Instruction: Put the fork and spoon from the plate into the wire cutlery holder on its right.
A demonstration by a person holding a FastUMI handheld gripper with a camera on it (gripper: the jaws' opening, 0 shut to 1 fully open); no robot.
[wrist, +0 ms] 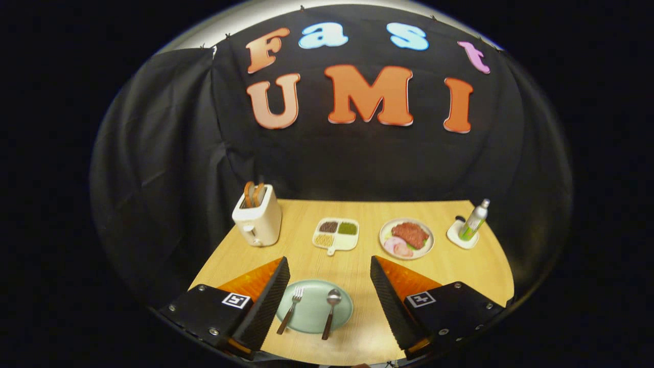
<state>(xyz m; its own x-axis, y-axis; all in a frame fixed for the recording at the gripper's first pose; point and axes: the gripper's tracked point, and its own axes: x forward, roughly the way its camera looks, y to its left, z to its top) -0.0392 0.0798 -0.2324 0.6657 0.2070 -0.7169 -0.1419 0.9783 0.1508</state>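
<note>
Presently the gripper (327,296) hung above the plate (312,322), jaws wide, holding nothing; centre them on the fork (291,309) handle, not the spoon (330,313), then descend.

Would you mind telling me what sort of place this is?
Likely a staged dining table in a cloth-walled booth: a toaster with bread, a plate of meat, and a green plate between the open gripper fingers.
</note>
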